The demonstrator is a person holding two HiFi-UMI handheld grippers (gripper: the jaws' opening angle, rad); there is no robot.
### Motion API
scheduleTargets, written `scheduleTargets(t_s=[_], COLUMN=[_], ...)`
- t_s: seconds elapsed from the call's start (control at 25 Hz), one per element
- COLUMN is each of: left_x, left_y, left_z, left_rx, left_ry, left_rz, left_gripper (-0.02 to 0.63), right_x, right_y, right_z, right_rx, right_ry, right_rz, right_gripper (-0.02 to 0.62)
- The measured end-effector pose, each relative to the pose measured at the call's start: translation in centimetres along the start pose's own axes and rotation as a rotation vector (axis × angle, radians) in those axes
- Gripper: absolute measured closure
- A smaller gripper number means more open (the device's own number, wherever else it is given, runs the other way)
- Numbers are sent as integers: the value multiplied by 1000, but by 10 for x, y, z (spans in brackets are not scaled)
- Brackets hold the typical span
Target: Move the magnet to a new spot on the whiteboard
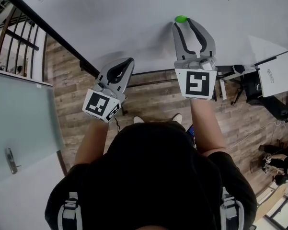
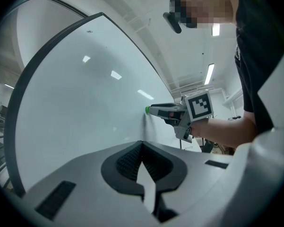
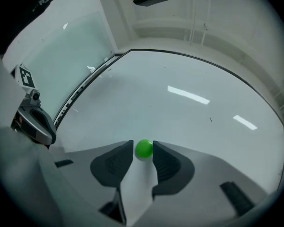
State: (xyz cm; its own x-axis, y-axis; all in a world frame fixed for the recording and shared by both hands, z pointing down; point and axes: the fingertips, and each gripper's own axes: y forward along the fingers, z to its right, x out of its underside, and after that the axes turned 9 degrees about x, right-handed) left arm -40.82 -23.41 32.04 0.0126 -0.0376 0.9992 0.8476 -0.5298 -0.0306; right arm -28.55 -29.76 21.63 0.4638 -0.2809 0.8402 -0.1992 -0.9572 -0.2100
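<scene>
A small green magnet (image 1: 181, 18) sticks to the whiteboard (image 1: 134, 23). My right gripper (image 1: 183, 23) points at the board, and the magnet sits between its two fingertips. In the right gripper view the magnet (image 3: 143, 148) lies between the dark pads of the right gripper (image 3: 142, 150); a thin gap shows on its left side, so the jaws are open and do not press on it. My left gripper (image 1: 128, 62) hovers lower left near the board's edge, shut and empty. In the left gripper view its jaws (image 2: 142, 145) meet, and the right gripper (image 2: 167, 112) shows ahead against the whiteboard (image 2: 85, 103).
The board's dark frame (image 1: 48, 30) runs diagonally at the left, with a stair railing (image 1: 17, 42) beyond it. A glass door with a handle (image 1: 10, 161) stands lower left. A white desk (image 1: 275, 73) and chairs stand at the right on the wooden floor (image 1: 153, 104).
</scene>
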Motion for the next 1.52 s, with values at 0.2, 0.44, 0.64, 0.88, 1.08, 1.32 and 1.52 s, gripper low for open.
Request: scheduleTargets(t_s=[0.2, 0.44, 0.64, 0.88, 1.08, 1.32, 1.52], left_x=[0, -3, -1, -4, -3, -3, -9], left_y=[-1, -1, 2, 1, -4, -3, -1], left_z=[-3, -5, -6, 1, -2, 7, 23], left_rx=[23, 49, 57, 62, 53, 24, 11], left_ry=[-5, -3, -6, -9, -25, -12, 6], left_rz=[1, 4, 5, 17, 19, 15, 13], left_gripper=[604, 604, 604, 604, 604, 604, 604], right_x=[-4, -3, 0, 3, -2, 9, 21], right_y=[3, 5, 8, 4, -4, -30, -61], right_z=[1, -2, -1, -1, -3, -3, -2], right_rx=[49, 55, 49, 6, -7, -96, -184], right_ry=[-42, -68, -49, -53, 6, 156, 317], right_rz=[-3, -25, -24, -33, -4, -10, -23], right_gripper=[465, 474, 474, 478, 479, 479, 478])
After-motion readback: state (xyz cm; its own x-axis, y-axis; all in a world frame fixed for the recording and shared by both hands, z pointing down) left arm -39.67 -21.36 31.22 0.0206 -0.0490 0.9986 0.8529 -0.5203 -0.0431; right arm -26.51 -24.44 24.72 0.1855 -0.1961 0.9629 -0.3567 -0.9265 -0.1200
